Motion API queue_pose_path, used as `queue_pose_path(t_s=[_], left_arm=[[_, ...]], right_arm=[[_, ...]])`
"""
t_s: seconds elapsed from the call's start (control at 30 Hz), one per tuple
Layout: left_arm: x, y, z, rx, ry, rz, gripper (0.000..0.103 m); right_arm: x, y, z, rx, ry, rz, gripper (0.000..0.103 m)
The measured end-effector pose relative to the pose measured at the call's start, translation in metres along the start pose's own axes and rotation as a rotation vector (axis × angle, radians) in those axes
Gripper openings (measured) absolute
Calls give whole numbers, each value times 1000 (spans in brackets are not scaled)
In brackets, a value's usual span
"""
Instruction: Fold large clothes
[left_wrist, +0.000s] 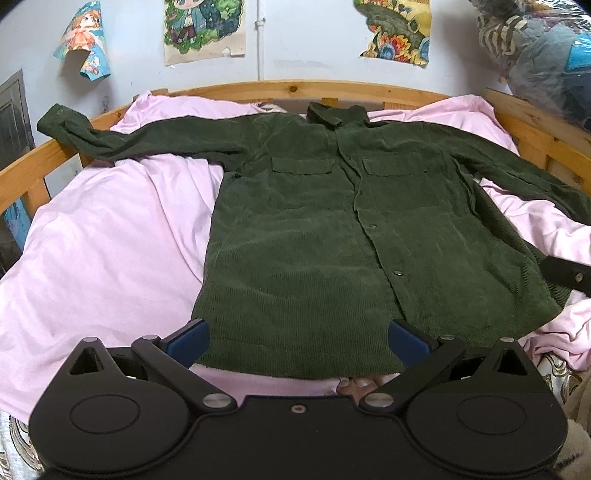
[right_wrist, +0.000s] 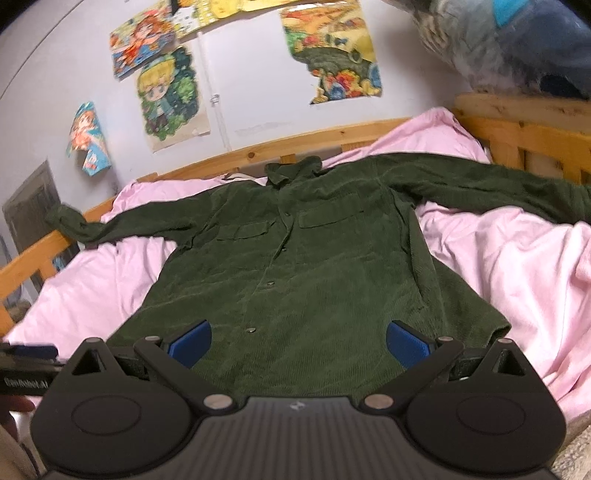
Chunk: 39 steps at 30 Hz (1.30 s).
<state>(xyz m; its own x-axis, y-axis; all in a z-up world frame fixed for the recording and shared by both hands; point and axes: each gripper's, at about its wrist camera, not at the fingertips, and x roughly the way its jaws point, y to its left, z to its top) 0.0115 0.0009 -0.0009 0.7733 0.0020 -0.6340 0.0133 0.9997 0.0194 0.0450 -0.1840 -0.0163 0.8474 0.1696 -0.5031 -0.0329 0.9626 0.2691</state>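
Note:
A dark green corduroy shirt (left_wrist: 332, 229) lies flat and face up on a pink sheet (left_wrist: 110, 240), buttoned, collar at the far end, both sleeves spread out to the sides. It also shows in the right wrist view (right_wrist: 295, 273). My left gripper (left_wrist: 298, 341) is open and empty, hovering over the shirt's near hem, left of middle. My right gripper (right_wrist: 298, 345) is open and empty over the hem's right part. The right gripper's tip shows at the left wrist view's right edge (left_wrist: 565, 275).
A wooden bed rail (left_wrist: 291, 88) runs around the far side and both ends. The left sleeve's cuff (left_wrist: 55, 123) hangs over the left rail. Posters (left_wrist: 205, 29) hang on the wall. Bagged bundles (left_wrist: 543, 55) sit at the far right corner.

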Motion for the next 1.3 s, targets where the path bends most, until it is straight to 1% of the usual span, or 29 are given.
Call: queue_pose_path(t_s=[0.17,0.23,0.33,0.4,0.47,0.5,0.63,0.73,0.83,0.9,0.93,0.97,1.03,1.1,1.2,1.23,1.27,1.3], left_arm=[[14,-7,20,20,21,-7,102],[22,-14,36,46,28,-3,102],[33,-27,66,87,16,9,102],[39,-36,83,115,0,22,102],[48,-50,101,142,-16,26,102],[53,-58,110,154,-23,13,102],[78,-86,129,191,-12,-54,102],[100,-106,131,197,-7,-107,102],[123,-117,128,189,10,-161,102],[134,-118,123,185,19,-197,102],[140,-117,121,186,20,-205,102],[146,-116,120,187,27,-206,102],[158,-115,119,193,55,-200,102],[166,-110,119,195,74,-198,102],[173,-98,117,187,98,-172,102],[174,-93,116,179,113,-170,102],[174,-89,114,173,125,-170,102],[174,-85,112,169,136,-169,102]], right_arm=[[2,-18,15,93,12,9,103],[2,-30,26,136,10,14,103],[-4,-54,45,201,-58,-22,103],[-8,-73,56,236,-108,-64,103],[-11,-96,65,257,-170,-118,103],[-10,-105,69,265,-188,-148,103],[-3,-143,83,279,-254,-359,103],[13,-169,91,256,-285,-515,103],[39,-197,99,234,-282,-658,97],[58,-214,102,232,-264,-738,90],[69,-223,104,215,-260,-780,87],[81,-230,106,190,-254,-831,86],[102,-245,111,154,-237,-903,85],[117,-260,117,166,-204,-945,85],[127,-283,123,197,-184,-966,84],[130,-289,124,202,-170,-968,81],[132,-293,124,202,-163,-967,70],[135,-293,124,197,-154,-959,61]])
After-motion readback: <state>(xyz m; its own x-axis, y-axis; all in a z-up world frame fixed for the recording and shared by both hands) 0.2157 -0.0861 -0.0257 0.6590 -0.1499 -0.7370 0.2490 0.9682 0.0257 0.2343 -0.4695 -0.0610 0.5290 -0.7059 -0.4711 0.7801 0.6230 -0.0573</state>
